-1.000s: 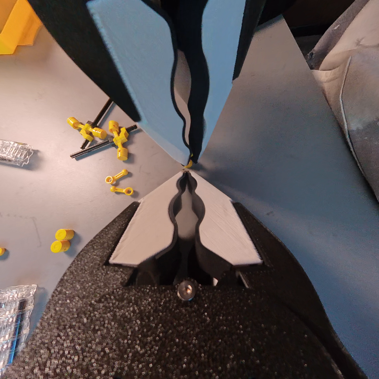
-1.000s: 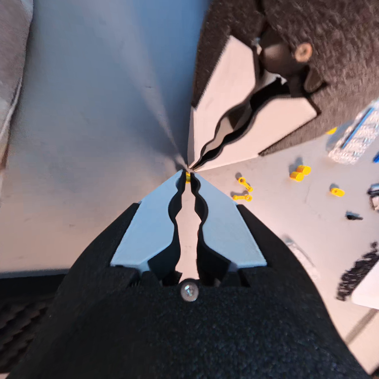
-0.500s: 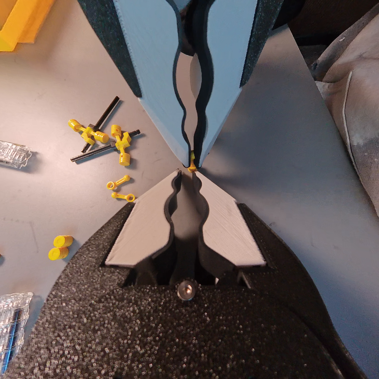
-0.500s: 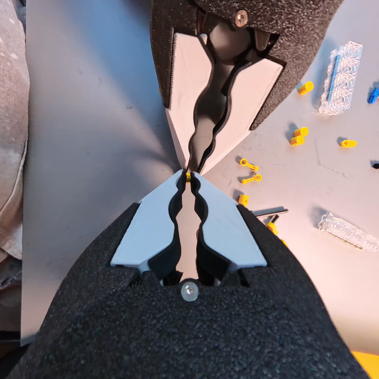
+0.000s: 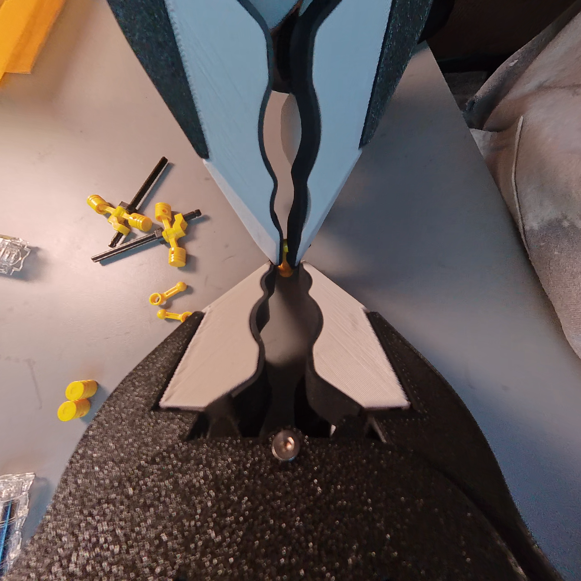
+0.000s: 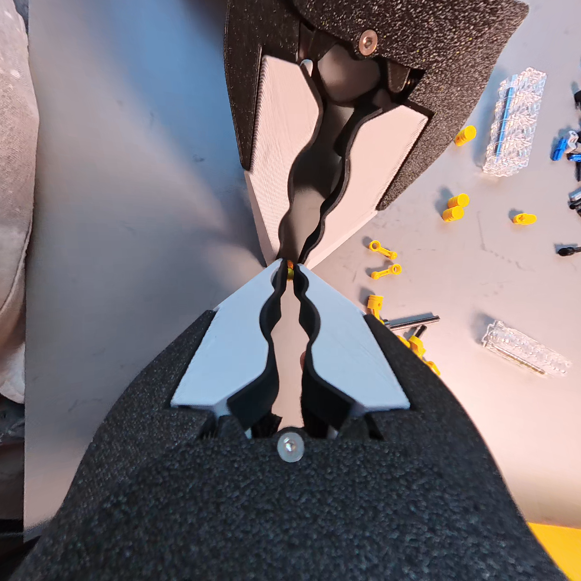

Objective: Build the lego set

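A small yellow pin-like piece (image 5: 285, 269) is pinched at the very tips of my right gripper (image 6: 290, 267), whose light blue fingers are shut on it; it also shows in the right wrist view (image 6: 290, 273). My left gripper (image 5: 285, 266), with grey fingers, meets the right one tip to tip. Its jaws stand a little apart around the piece's near end. In the left wrist view the right gripper (image 5: 285, 251) comes down from the top. In the right wrist view the left gripper (image 6: 290, 256) comes from above. Both hover over the grey table (image 5: 393, 283).
Left of the grippers lie two yellow piston assemblies on black axles (image 5: 171, 232), two yellow rods (image 5: 168, 290), two yellow cylinders (image 5: 77, 399) and clear plastic bags (image 5: 12, 257). A yellow bin (image 5: 22, 37) is far left. A grey upholstered seat (image 5: 534, 157) borders the table's right edge.
My left gripper's jaws have parted from shut to a small gap. The right gripper has swung round to face it squarely, still pinching the yellow piece.
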{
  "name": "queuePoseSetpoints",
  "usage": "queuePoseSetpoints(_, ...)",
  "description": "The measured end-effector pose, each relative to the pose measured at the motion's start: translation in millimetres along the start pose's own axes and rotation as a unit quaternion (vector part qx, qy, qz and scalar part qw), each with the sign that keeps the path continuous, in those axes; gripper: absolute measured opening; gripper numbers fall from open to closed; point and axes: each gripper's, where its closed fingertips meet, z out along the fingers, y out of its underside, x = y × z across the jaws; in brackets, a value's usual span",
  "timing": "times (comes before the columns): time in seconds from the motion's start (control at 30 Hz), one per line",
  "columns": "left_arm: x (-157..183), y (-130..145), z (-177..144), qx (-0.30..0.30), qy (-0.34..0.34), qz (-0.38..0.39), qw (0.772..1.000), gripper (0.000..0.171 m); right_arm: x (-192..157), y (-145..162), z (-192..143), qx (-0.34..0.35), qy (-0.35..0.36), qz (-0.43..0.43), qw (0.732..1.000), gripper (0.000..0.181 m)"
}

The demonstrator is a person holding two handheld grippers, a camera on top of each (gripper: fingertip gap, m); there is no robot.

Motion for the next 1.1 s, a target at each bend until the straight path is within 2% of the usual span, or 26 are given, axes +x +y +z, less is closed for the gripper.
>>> queuePoseSetpoints(0.13, -0.1, 0.2, 0.1, 0.000, -0.003, 0.003, 1.000, 0.014, -1.4, -1.2, 1.0, -0.016, -0.013, -0.012, 1.000, 0.002)
queuePoseSetpoints(0.27, -0.1, 0.5, -0.2, 0.000, -0.008, 0.010, 1.000, 0.014, -1.7, 0.3, 0.4, -0.069, -0.037, -0.066, 0.995, 0.002)
queuePoseSetpoints(0.57, 3.7, 15.3, -17.8, -0.005, 0.012, -0.016, 1.000, 0.015, -7.1, -5.5, 5.5, -0.150, -0.090, -0.166, 0.970, 0.002)
queuePoseSetpoints(0.6, 3.7, 15.7, -18.2, -0.008, 0.011, -0.015, 1.000, 0.015, -17.3, 8.0, 8.9, -0.188, -0.119, -0.173, 0.960, 0.002)
queuePoseSetpoints(0.67, 3.9, 16.4, -18.9, -0.009, 0.010, -0.018, 1.000, 0.015, -17.3, -5.5, 7.4, -0.154, -0.101, -0.187, 0.965, 0.001)
queuePoseSetpoints(0.7, 4.0, 16.8, -19.4, -0.006, 0.008, -0.022, 1.000, 0.015, -16.0, 0.5, 10.2, -0.128, -0.080, -0.179, 0.972, 0.001)
queuePoseSetpoints(0.77, 5.1, 17.7, -20.4, -0.009, 0.003, -0.017, 1.000, 0.014, -15.4, 5.4, 3.7, -0.094, -0.084, -0.112, 0.986, 0.002)
queuePoseSetpoints(0.87, 4.9, 17.2, -20.0, -0.010, 0.004, -0.012, 1.000, 0.013, -0.7, -7.6, -10.6, -0.021, -0.052, -0.017, 0.998, 0.002)
queuePoseSetpoints(1.03, -0.2, 12.7, -20.7, 0.006, -0.001, -0.029, 1.000, 0.024, 6.6, -29.5, -25.0, 0.123, -0.021, 0.088, 0.988, 0.002)
queuePoseSetpoints(1.1, 0.5, 6.3, -22.2, 0.024, 0.001, -0.033, 0.999, 0.025, 11.8, -27.3, -27.6, 0.155, 0.002, 0.119, 0.981, 0.002)
